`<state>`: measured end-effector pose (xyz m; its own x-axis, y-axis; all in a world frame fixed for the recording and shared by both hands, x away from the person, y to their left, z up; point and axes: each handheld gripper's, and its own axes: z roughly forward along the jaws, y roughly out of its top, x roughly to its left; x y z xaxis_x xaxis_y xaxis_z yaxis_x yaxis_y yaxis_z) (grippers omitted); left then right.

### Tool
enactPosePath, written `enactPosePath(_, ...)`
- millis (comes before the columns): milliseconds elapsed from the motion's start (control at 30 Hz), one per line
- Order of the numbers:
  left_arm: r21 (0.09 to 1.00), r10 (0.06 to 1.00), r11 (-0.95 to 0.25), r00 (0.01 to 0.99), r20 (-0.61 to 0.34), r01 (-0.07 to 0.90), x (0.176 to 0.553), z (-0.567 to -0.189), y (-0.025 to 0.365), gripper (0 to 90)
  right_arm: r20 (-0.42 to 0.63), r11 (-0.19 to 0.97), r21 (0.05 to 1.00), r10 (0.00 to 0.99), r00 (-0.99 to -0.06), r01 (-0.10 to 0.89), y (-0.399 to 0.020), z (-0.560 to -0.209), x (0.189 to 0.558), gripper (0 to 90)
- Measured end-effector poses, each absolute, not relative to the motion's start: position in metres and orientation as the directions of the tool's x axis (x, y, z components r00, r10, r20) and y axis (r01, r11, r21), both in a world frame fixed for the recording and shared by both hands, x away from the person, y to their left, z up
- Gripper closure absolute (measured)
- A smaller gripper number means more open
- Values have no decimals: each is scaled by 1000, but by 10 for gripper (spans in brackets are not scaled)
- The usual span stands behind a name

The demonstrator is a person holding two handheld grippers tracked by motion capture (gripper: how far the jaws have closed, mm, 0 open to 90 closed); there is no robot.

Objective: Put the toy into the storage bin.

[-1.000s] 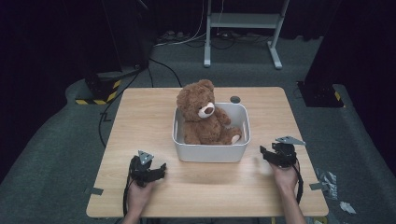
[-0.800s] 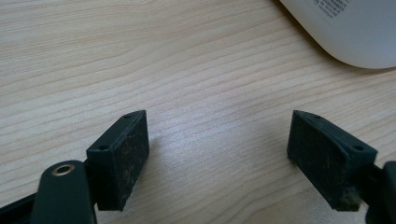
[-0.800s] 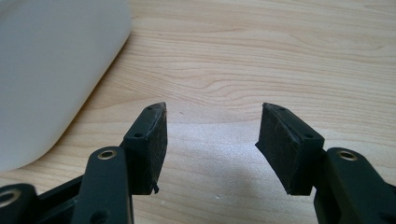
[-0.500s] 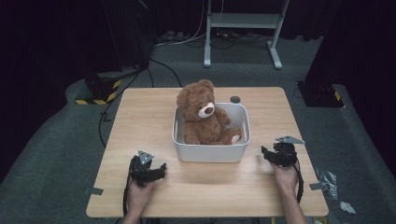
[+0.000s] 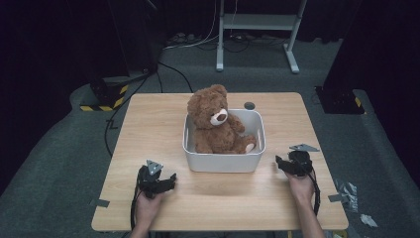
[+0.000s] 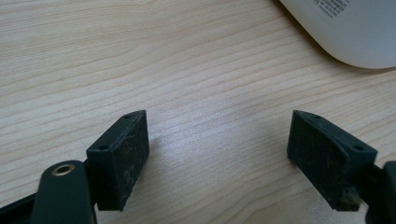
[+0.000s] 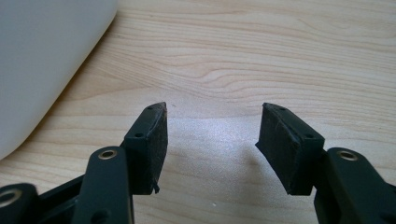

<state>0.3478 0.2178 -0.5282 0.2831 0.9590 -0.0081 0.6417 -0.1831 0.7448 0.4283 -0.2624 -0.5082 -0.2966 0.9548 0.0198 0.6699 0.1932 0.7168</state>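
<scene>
A brown teddy bear [image 5: 214, 123] sits upright in a white bin [image 5: 224, 161] at the middle of the wooden table [image 5: 148, 119]. My left gripper [image 5: 170, 178] rests low over the table, left of the bin's front corner. In the left gripper view, that gripper [image 6: 217, 154] stands open over bare wood, with the bin's corner [image 6: 355, 28] at the upper right. My right gripper [image 5: 279, 162] hovers just right of the bin's front right corner. Its jaws [image 7: 212, 144] are open in the right gripper view, empty, with the bin's wall [image 7: 42, 60] at the left.
A small dark round spot [image 5: 249, 105] lies on the table behind the bin. Black cables [image 5: 133, 208] trail from both grippers toward the near edge. On the floor stand a white metal frame [image 5: 257, 34] at the back and dark equipment [image 5: 104, 91] at the left.
</scene>
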Motion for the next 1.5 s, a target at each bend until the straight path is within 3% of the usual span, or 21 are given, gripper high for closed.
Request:
enactPosePath(800,744,959,-185,284,-6,642,348,-528,218,208,12,197,699,958,-286,688,-263,-516,430,409)
enactPosePath(1500,743,959,-181,283,-12,645,348,-528,217,200,-5,199,738,957,-289,645,-260,-522,428,381)
